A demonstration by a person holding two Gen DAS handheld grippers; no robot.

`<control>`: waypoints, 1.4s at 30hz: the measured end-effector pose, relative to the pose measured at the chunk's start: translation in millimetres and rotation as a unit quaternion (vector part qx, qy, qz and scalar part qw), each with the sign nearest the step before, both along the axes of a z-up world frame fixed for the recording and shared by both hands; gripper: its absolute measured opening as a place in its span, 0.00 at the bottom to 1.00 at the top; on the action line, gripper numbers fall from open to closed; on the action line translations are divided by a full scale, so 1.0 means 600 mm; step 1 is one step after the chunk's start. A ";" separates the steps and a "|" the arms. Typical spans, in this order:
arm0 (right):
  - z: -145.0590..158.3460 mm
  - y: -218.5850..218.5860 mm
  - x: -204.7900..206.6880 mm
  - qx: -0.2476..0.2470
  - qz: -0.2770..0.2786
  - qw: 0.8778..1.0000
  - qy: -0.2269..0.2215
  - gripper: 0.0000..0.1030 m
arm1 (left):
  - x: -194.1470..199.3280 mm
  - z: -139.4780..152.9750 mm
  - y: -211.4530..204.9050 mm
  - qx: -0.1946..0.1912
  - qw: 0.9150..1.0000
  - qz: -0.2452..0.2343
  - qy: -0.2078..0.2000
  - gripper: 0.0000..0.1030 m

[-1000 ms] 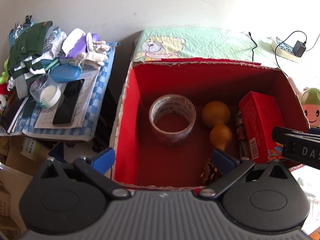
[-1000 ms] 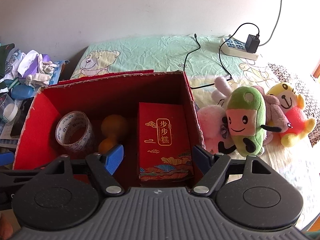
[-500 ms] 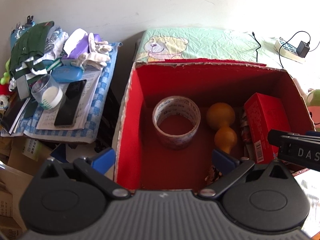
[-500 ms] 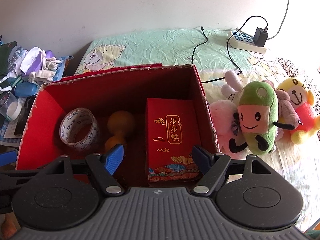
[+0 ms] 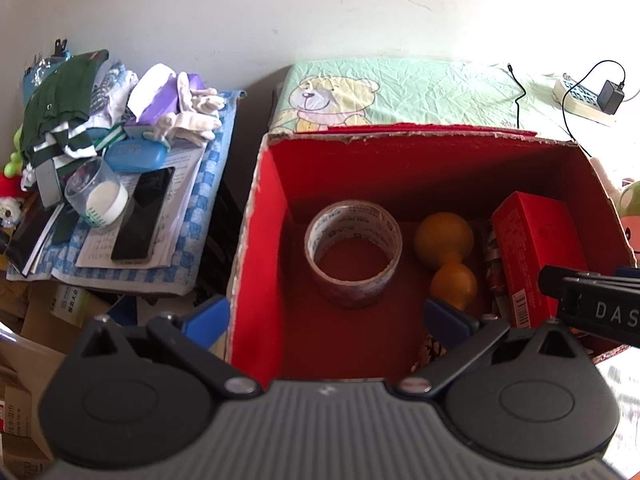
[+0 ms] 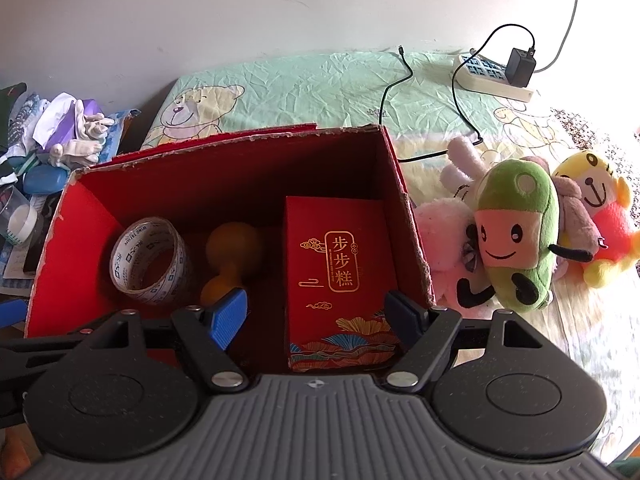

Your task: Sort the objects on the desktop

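The left gripper (image 5: 326, 322) is wide open and empty, straddling the box (image 5: 256, 240) wall at 6 o'clock. The right gripper (image 6: 316, 314), equally open and empty, hovers over the near rim, its fingers flanking the carton (image 6: 340, 276). Inside, the tape (image 5: 354, 252) stands at 11 o'clock with bare floor around it, the gourd (image 5: 448, 252) between tape and carton. Plush toys (image 6: 516, 236) lie outside at 2 o'clock.
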State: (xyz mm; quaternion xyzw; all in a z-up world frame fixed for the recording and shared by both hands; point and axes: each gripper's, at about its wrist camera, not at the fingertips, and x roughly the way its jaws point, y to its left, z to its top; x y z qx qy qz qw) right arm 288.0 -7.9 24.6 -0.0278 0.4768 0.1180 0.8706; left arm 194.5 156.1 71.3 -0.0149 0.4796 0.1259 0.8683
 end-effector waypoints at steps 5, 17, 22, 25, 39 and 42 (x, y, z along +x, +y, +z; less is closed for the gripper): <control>0.000 0.001 -0.003 -0.003 0.001 1.000 0.001 0.76 | -0.001 0.005 -0.003 0.008 1.000 -0.004 -0.007 1.00; -0.006 0.001 -0.014 -0.018 0.007 1.000 0.000 0.76 | -0.006 0.001 -0.007 -0.006 1.000 -0.015 -0.006 1.00; -0.007 -0.001 -0.022 -0.023 0.006 1.000 -0.002 0.76 | -0.009 -0.002 -0.006 -0.013 1.000 -0.019 -0.006 1.00; -0.010 -0.001 -0.026 -0.025 0.005 1.000 -0.001 0.76 | -0.011 -0.007 -0.004 -0.018 1.000 -0.019 -0.003 1.00; -0.016 -0.004 -0.057 -0.040 0.013 0.999 -0.027 0.76 | -0.030 -0.025 -0.002 -0.031 0.999 -0.015 0.004 1.00; -0.016 -0.004 -0.062 -0.045 0.016 0.998 -0.038 0.76 | -0.037 -0.027 -0.004 -0.030 0.999 -0.016 0.000 1.00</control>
